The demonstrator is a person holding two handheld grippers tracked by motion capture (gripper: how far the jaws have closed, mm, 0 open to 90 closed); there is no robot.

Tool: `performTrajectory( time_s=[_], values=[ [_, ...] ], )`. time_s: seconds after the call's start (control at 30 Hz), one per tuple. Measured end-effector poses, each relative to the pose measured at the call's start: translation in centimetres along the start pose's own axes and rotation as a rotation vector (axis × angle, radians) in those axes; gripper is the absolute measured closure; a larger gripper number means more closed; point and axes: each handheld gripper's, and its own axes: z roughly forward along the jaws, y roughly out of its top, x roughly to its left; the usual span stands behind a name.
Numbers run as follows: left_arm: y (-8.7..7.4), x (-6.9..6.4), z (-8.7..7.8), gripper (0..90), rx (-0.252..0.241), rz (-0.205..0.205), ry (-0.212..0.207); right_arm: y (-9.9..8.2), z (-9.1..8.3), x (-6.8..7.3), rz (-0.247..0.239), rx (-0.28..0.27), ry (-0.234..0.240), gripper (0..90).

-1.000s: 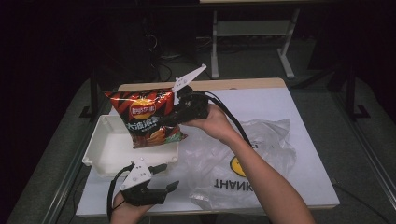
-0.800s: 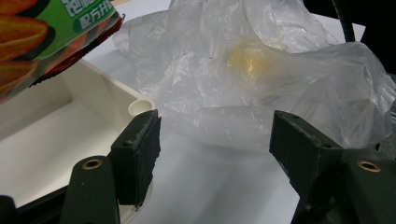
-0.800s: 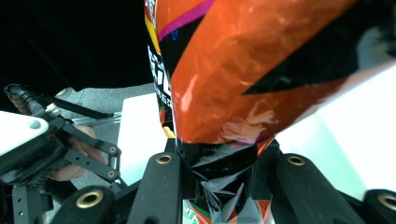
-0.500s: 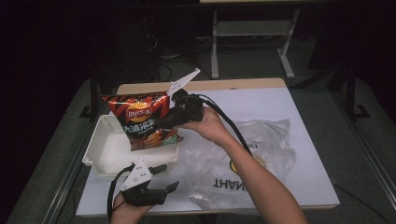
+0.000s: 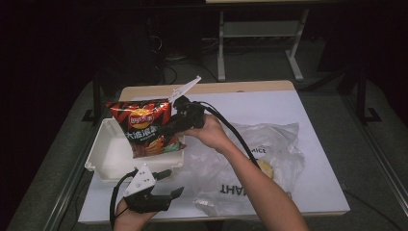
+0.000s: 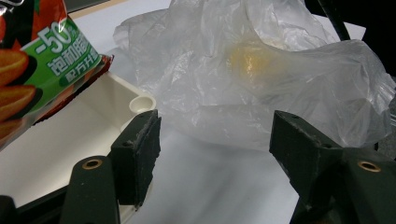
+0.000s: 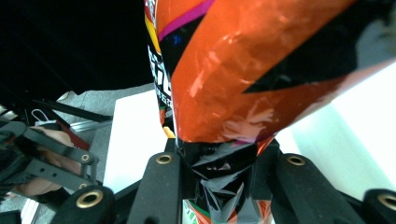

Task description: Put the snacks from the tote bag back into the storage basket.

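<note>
A red and black chip bag [image 5: 144, 127] hangs upright over the open white foam box [image 5: 108, 156], its lower edge at the box's right rim. My right gripper [image 5: 166, 131] is shut on the bag's side, and in the right gripper view the crumpled foil [image 7: 243, 70] is pinched between both black jaws [image 7: 219, 163]. My left gripper [image 5: 172, 183] rests low near the table's front edge, open, jaws apart with nothing between them [image 6: 215, 144]. Beyond its jaws in the left gripper view lie the box's corner [image 6: 70, 135], the chip bag's green panel [image 6: 42, 70] and a plastic bag [image 6: 261, 70].
A crumpled clear plastic bag [image 5: 269, 144] with a yellow mark lies on the white mat [image 5: 312, 110] right of the box, under my right forearm. A white frame [image 5: 260, 33] stands on the floor beyond the table's far edge. The table's left rail runs beside the box.
My right gripper has carried the chip bag down and slightly left, closer to the foam box. The left gripper has stayed where it was.
</note>
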Motion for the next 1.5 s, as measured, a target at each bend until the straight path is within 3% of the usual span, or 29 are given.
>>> performTrajectory(
  time_s=[0.43,0.67,1.03,1.23,1.5],
  values=[
    [0.0,0.0,0.0,33.2,-0.005,-0.010,-0.002,0.0,1.3,-0.4,0.034,-0.025,-0.003,71.0],
    [-0.1,0.0,0.1,33.2,-0.005,-0.015,-0.005,0.3,1.6,-0.4,0.025,-0.032,-0.009,71.0],
    [-0.1,0.0,0.1,33.2,0.000,-0.016,-0.008,-0.2,2.9,-0.5,0.041,0.005,-0.032,70.9],
    [-0.1,-0.1,0.2,33.2,0.001,-0.012,-0.011,-1.2,3.8,-0.9,0.064,0.039,-0.048,70.8],
    [-0.1,0.0,0.3,33.1,0.007,-0.009,-0.012,-2.8,4.7,-1.5,0.105,0.038,-0.049,69.9]
  ],
)
